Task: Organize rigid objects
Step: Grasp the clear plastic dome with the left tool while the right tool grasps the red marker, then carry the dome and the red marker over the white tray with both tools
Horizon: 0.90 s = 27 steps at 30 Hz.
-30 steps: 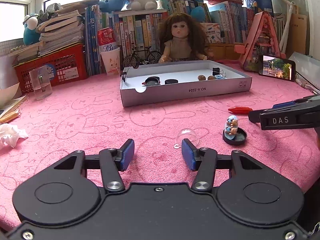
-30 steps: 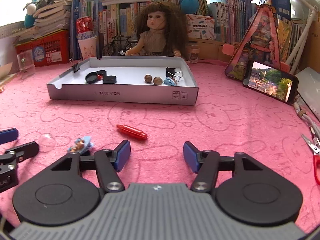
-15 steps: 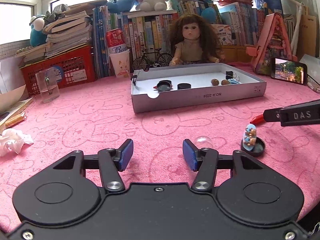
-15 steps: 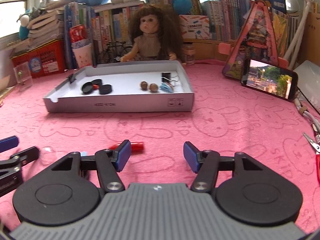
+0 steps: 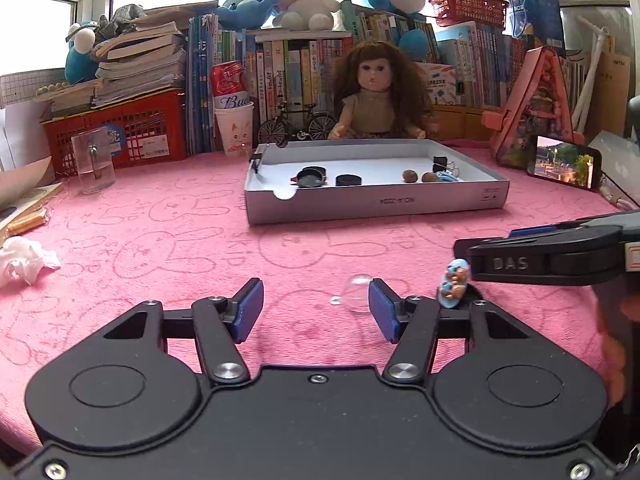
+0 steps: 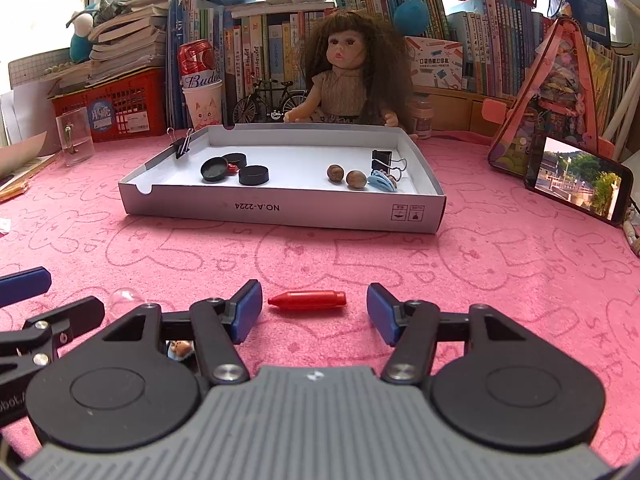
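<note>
At the far left of the pink-clothed table (image 5: 168, 232) lay a crumpled white tissue (image 5: 24, 262), with a clear glass cup (image 5: 93, 160) and a red crate (image 5: 132, 132) behind it. The left claw (image 5: 316, 314) hovered low over the cloth, its jaws parted and just having been opening a little further, with nothing between the blue pads. A clear plastic dome (image 5: 358, 292) lay on the cloth just ahead of its right pad, outside the gap. Just right of the dome stood a small blue figurine (image 5: 454, 284) on a dark base, beside the right claw's black finger in the left wrist view. Beyond, near the middle of the table, sat a shallow white box (image 6: 280, 210) holding black round caps (image 6: 253, 175) on its left side and two brown nuts (image 6: 346, 176), a blue clip (image 6: 382, 181) and a black binder clip (image 6: 382, 160) on its right; another binder clip (image 6: 182, 146) gripped its left wall. A doll (image 6: 348, 76) sat behind the box against shelves of books. The right claw (image 6: 314, 314) also stood open and empty-handed, and a red pen cap (image 6: 308, 300) lay crosswise on the cloth in the gap just ahead of its pads, touching neither. At the far right a phone (image 6: 578, 178) leaned with its screen lit.
</note>
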Motion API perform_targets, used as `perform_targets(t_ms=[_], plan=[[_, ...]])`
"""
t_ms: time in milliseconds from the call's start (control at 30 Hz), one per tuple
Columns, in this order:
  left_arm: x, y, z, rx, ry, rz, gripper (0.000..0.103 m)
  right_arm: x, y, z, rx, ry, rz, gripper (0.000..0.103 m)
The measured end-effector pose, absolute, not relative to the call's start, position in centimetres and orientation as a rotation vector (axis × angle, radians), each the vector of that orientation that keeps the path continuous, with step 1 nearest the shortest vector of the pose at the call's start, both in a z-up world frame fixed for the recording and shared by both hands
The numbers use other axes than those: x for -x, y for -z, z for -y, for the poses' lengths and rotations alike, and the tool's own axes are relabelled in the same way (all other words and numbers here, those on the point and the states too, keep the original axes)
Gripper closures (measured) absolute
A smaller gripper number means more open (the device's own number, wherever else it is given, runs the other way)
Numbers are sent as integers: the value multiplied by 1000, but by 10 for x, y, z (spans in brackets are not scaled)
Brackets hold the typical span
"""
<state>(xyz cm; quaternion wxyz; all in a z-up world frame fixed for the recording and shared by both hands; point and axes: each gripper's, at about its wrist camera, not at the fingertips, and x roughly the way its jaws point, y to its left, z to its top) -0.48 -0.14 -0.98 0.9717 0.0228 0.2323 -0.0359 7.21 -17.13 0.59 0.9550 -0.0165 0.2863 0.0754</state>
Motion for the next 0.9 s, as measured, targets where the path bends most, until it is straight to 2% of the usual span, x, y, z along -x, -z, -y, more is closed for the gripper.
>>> perform_targets(t_ms=[67,300,433,533,900], plan=[[1,11,5,-26,78,-481,53,-72,-5,172,31,-168,-581,32],[-10,18,16,-17,66,-506,61,-70,-3,170,34,-197,-576,44],[-13,21,24,-40,84,-491,74,-71,-2,170,32,-200,-575,47],[-13,22,28,-61,87,-482,74,-71,-2,170,33,-200,-575,53],[-17,10,24,-46,88,-464,74,-70,-10,176,11,-187,-545,54]])
